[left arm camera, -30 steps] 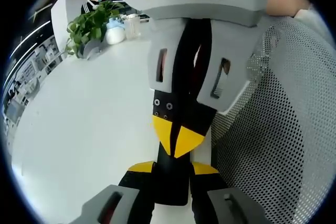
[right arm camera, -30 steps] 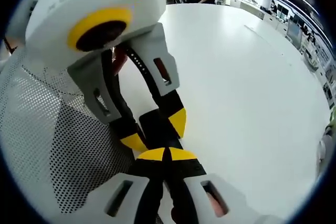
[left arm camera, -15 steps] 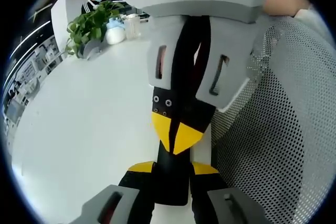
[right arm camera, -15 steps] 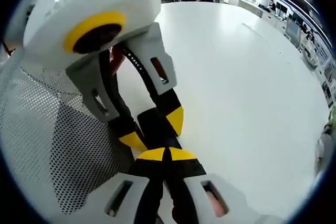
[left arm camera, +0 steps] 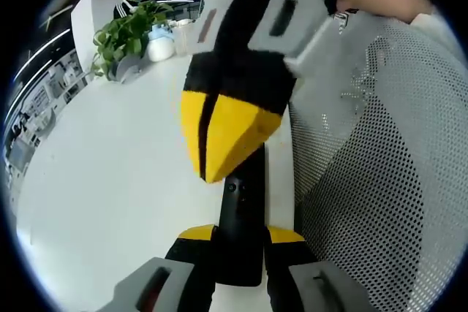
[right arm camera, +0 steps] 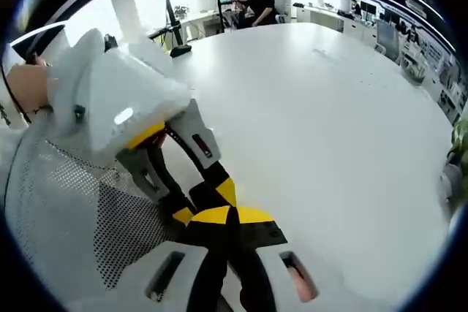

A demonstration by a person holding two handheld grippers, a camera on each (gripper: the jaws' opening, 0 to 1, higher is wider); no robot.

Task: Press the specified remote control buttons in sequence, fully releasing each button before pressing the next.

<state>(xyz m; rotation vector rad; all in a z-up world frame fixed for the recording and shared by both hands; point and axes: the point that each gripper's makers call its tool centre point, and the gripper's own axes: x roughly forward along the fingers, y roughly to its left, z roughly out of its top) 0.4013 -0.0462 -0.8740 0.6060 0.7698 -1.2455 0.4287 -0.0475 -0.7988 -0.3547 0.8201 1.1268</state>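
A slim black remote (left arm camera: 243,206) lies along the table edge, and my left gripper (left arm camera: 240,236) is shut on its near end, one yellow-tipped jaw on each side. My right gripper (left arm camera: 210,140) comes down from the top of the left gripper view, shut with nothing between its yellow tips. It points at the remote's far end, close to the lens; I cannot tell whether it touches. In the right gripper view my right gripper (right arm camera: 232,215) is shut just over the remote (right arm camera: 208,195), which the left gripper (right arm camera: 205,203) holds.
The white table (left arm camera: 110,180) spreads to the left, with a potted plant (left arm camera: 128,34) and small white bottles (left arm camera: 162,43) at its far end. A grey mesh chair back (left arm camera: 380,180) borders the remote's right side. A person (right arm camera: 252,1) sits at a far table.
My right gripper has risen off the remote toward the left camera, still shut, uncovering more of the remote's top. The left gripper keeps its hold unchanged.
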